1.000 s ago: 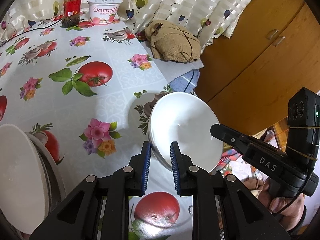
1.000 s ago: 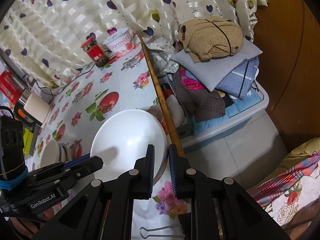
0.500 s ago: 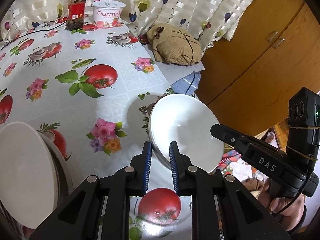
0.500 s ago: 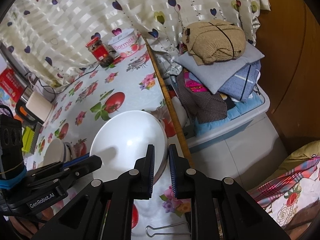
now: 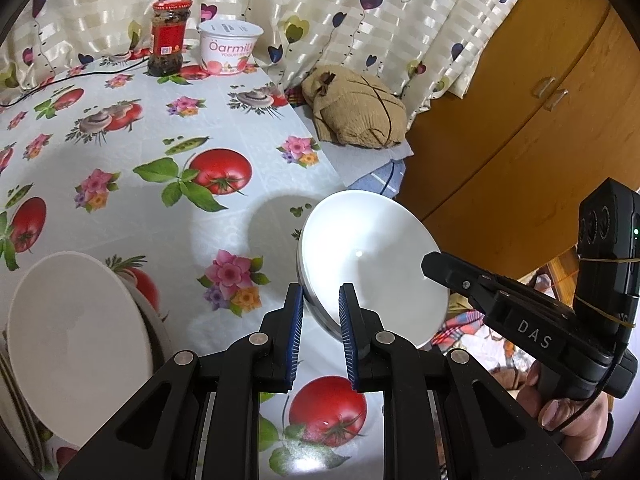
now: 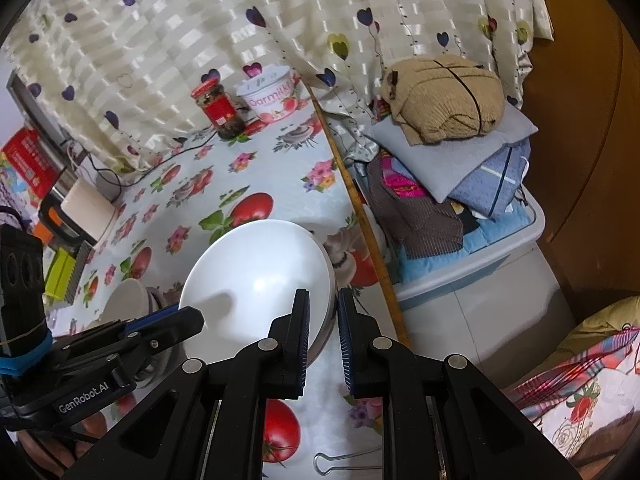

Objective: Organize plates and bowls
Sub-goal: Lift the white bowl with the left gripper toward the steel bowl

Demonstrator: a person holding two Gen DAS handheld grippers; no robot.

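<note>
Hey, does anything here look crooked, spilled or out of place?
Nothing is spilled or broken. The white bowl is tilted steeply, clear of the table, pinched at its rim by both the left gripper and the right gripper. A loose metal wire clip lies near the table's front edge.

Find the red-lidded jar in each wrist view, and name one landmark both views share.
Left wrist view: red-lidded jar at upper left, by the curtain.
Right wrist view: the jar sits upper left of centre, tilted.
Shared landmark: the yogurt tub beside it.
</note>
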